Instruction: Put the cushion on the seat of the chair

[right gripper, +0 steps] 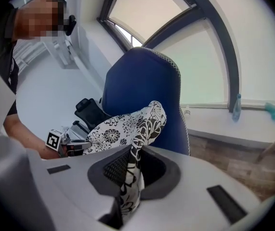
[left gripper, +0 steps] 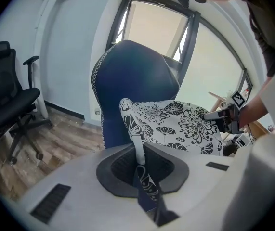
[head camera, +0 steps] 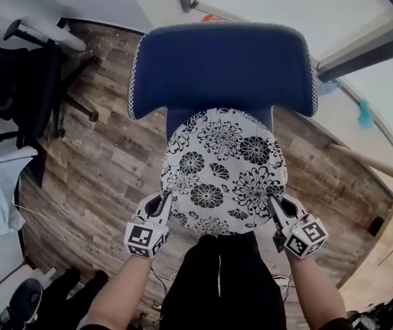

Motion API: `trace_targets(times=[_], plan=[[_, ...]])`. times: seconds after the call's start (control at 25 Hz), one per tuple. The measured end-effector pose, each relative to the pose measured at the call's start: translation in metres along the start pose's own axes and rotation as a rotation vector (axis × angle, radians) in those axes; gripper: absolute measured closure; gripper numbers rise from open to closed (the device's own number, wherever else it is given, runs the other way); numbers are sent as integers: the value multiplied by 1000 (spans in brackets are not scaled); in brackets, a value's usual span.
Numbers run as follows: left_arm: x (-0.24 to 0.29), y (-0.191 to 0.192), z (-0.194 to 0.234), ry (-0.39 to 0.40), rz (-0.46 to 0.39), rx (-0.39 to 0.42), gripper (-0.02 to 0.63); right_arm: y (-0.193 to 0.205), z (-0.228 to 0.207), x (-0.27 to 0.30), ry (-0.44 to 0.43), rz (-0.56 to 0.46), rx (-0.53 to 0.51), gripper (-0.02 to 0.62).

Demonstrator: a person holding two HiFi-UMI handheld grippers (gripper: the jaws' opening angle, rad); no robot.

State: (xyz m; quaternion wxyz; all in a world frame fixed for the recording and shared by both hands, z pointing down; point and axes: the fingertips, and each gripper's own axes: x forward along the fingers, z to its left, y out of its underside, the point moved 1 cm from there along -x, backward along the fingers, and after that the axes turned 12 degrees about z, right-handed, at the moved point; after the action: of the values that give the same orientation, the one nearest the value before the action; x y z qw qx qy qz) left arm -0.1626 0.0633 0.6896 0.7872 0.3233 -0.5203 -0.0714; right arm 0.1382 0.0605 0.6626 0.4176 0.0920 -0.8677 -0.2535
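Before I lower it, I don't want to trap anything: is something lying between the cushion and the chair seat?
Nothing visible does. The cushion, gripped at its edges by the left claw and the right claw, is right over the chair and hides whatever lies directly under it.

the left forearm [head camera: 117, 291] comes up from the lower left of the head view and the right forearm [head camera: 313, 295] from the lower right, both bare and angled slightly inward. the left gripper [head camera: 163, 199] sits left of centre in the lower half, pointing up-frame and tilted downward, its jaws pinched nearly together on a thin fold of the cushion [head camera: 224, 170] rim. the right gripper [head camera: 273, 201] mirrors it right of centre, jaws likewise clamped on the opposite rim.
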Motion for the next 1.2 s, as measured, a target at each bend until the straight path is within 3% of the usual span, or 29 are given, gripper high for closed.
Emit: trace_targets(times=[0.24,0.84,1.0,1.08,1.2], plan=[[-2,-8,-4,28,28,-25,578,-13,17,-2,24,58,-14,551],[31,32,26,-33,87,-83,577,19,-33,24,82,93,112,549],[37,39,32,-55,109,-24,574,30,-43,31,117,112,149,549],[38,40,38,-73,109,-14,552,34,-43,34,133,127,155,549],[39,43,50,-104,113,-54,444,41,-51,33,189,162,151,537]])
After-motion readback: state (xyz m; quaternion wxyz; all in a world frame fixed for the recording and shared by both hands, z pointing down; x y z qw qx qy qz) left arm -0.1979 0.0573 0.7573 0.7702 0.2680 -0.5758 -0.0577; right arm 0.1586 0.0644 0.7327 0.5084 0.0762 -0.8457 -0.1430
